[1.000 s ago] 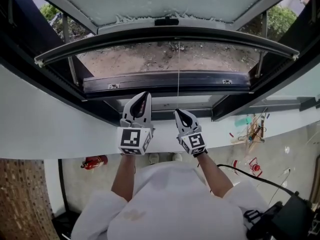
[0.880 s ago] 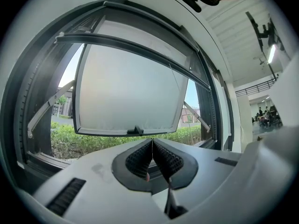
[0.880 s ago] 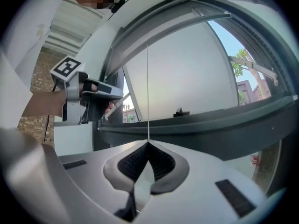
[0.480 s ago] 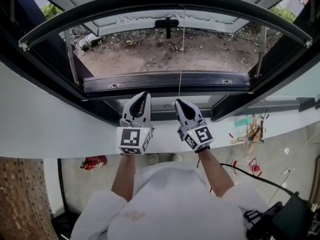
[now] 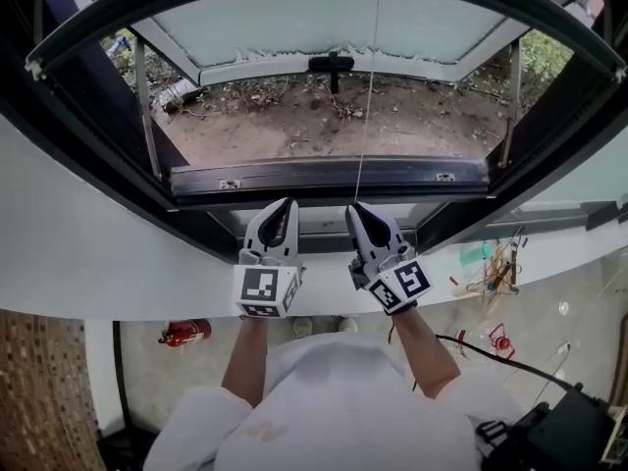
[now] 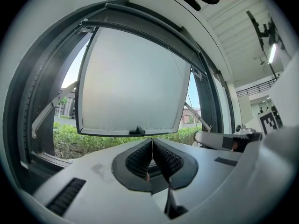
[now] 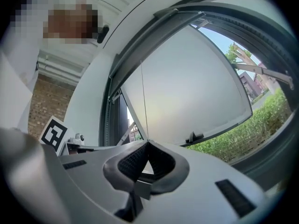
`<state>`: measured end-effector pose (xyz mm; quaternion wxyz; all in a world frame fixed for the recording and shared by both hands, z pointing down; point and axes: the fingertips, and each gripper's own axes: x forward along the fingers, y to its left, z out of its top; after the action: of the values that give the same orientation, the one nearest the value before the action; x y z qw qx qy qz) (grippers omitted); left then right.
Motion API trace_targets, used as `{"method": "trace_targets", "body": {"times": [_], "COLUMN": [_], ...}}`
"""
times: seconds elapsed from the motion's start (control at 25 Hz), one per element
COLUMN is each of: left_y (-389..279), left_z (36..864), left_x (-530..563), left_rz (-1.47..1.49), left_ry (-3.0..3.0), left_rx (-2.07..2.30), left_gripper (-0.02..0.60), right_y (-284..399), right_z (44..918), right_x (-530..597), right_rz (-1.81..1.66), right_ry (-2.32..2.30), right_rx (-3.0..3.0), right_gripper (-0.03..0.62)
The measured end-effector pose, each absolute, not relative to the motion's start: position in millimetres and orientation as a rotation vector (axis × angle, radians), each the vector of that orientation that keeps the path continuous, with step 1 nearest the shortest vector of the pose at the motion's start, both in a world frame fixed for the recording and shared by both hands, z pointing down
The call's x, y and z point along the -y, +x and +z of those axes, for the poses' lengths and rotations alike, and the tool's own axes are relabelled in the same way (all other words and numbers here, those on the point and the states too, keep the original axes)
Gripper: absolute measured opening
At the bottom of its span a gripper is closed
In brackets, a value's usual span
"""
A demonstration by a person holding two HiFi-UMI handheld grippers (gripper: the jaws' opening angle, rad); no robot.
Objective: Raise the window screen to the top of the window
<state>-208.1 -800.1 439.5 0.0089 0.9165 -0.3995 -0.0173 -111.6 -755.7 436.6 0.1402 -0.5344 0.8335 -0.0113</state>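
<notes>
Shirt (image 5: 339, 400), left gripper (image 5: 287, 203) and right gripper (image 5: 352, 207) are all white.

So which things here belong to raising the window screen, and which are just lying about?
For the job:
- cord
- screen bar
- right gripper, shut on the cord

Just lying about:
- fire extinguisher
- black cable
- floor clutter

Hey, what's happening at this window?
A person stands at an open window, a gripper in each hand. The right gripper is shut on a thin cord that runs up to the window screen's bar, high in the frame. The left gripper is shut, empty, beside it.
</notes>
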Motion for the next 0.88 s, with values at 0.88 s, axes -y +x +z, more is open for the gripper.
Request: {"method": "trace_targets", "body": {"times": [0.88], "left_y": [-198], "left_z": [420], "left_x": [802], "left_rz": [-0.107], "left_ry": [2.917], "left_rx": [1.191], "left_gripper": [0.003], "right_y": [-120], "right_z": [340], "right_x": [746], "right_rz": [0.134], "right_ry": [-1.380], "right_rx": [-2.303], "right_gripper": [0.002]}}
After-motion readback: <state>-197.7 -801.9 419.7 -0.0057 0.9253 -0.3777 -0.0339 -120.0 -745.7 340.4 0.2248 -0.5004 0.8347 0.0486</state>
